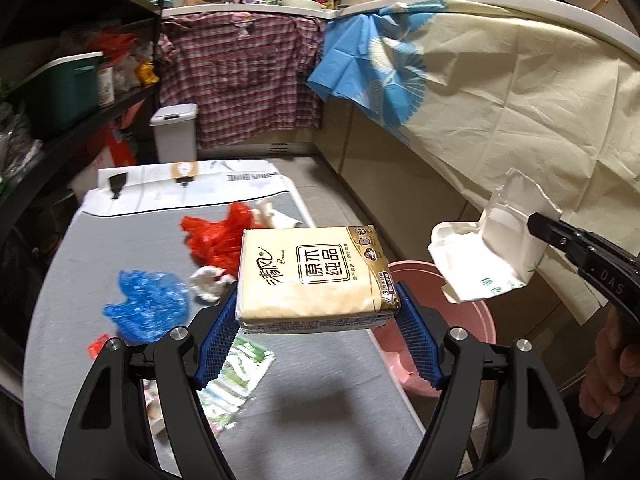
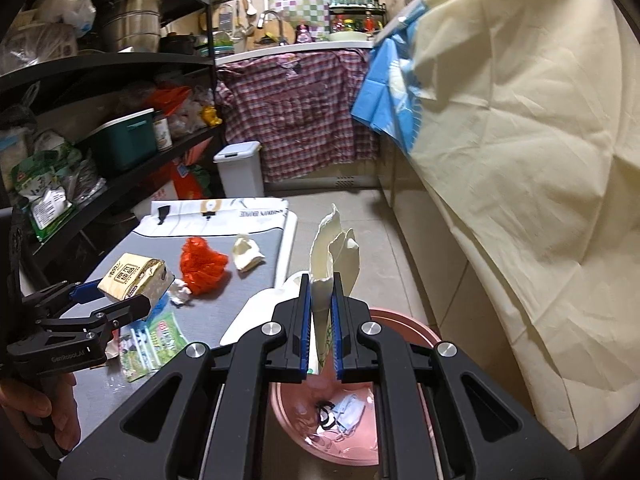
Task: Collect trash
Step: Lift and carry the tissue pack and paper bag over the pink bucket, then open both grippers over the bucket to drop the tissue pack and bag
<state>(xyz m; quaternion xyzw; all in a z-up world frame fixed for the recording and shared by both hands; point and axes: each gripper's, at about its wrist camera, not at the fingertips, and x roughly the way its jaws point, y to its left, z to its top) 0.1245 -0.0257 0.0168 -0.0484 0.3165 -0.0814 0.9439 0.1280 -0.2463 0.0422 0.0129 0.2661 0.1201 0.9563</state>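
Cluttering grey table [image 1: 320,412]: trash, kitchen shelves [image 2: 120,60]

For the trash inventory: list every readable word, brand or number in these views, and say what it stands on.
"清风", "Breeze", "原木纯品": tissue pack in the left gripper.
"GenRobot.AI": left gripper's body, right wrist view.
"DAS": only part legible, on the right gripper body, left wrist view.
Green print on the white wrapper the right gripper holds: too blurred.
Green packet on the table, printed sheet at its far end, shelf goods: unreadable.
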